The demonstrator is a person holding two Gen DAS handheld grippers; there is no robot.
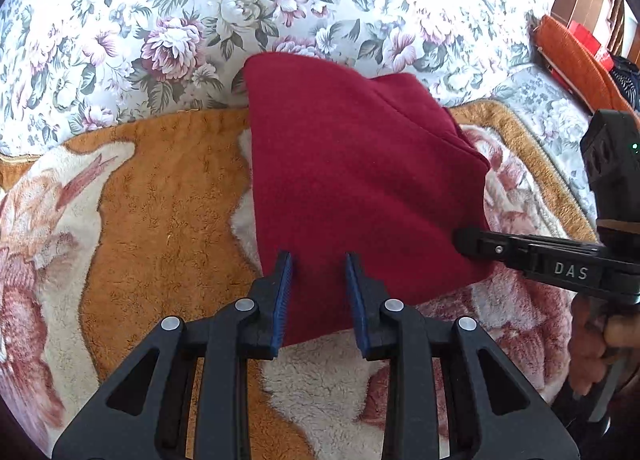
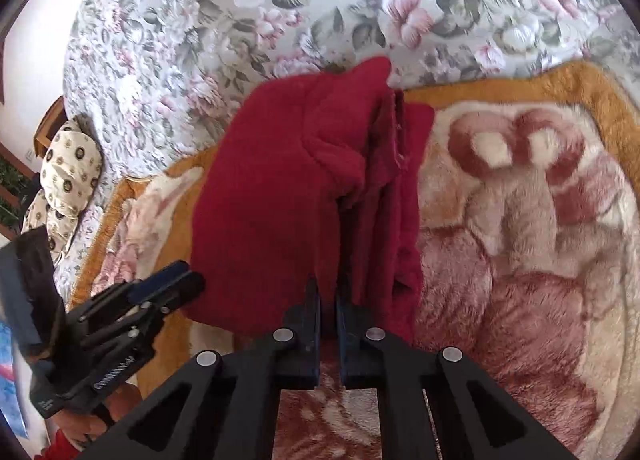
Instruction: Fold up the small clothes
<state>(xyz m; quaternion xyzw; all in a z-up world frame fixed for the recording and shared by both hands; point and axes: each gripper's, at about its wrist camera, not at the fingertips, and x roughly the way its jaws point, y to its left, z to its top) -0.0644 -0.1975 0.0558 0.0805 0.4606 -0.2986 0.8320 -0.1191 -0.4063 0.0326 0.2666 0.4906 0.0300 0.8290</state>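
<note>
A dark red fleece garment point(image 1: 360, 179) lies partly folded on an orange and cream plush blanket point(image 1: 160, 219). My left gripper point(image 1: 318, 260) is open, its blue-padded fingers over the garment's near edge, with cloth between the jaws. My right gripper point(image 2: 328, 288) is shut on the red garment point(image 2: 280, 199), pinching a raised fold at its near edge. In the left wrist view the right gripper point(image 1: 466, 244) comes in from the right at the garment's right edge. In the right wrist view the left gripper point(image 2: 180, 280) sits at the garment's lower left.
The blanket lies on a floral bedspread point(image 1: 160, 19). An orange cushion point(image 1: 576, 59) and wooden furniture stand at the far right. A cream patterned pillow point(image 2: 68, 179) lies at the bed's left end in the right wrist view.
</note>
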